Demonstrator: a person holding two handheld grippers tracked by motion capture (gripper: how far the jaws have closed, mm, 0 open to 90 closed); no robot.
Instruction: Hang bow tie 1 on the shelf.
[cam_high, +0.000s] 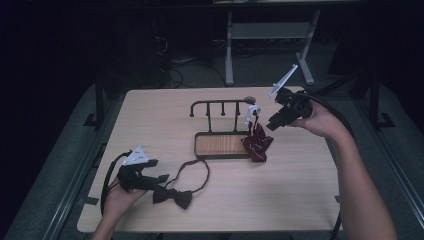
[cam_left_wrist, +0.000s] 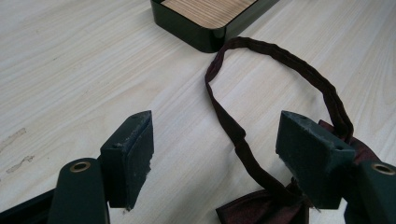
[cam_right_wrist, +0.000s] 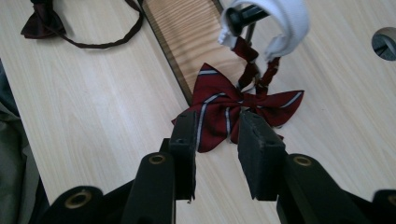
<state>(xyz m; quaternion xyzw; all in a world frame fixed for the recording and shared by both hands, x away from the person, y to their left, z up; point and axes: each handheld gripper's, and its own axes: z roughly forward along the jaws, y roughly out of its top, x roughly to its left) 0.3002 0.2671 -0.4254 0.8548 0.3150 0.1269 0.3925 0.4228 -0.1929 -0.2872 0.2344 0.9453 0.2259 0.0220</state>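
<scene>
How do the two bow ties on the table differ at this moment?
The striped bow tie is red with pale stripes; the dark bow tie is plain and nearly black. The striped bow tie hangs by its white band from the rack, while the dark bow tie lies flat on the table, strap looped out. The striped one is by the right tongs, the dark one at the left tongs. Both are pre-tied bows.
</scene>
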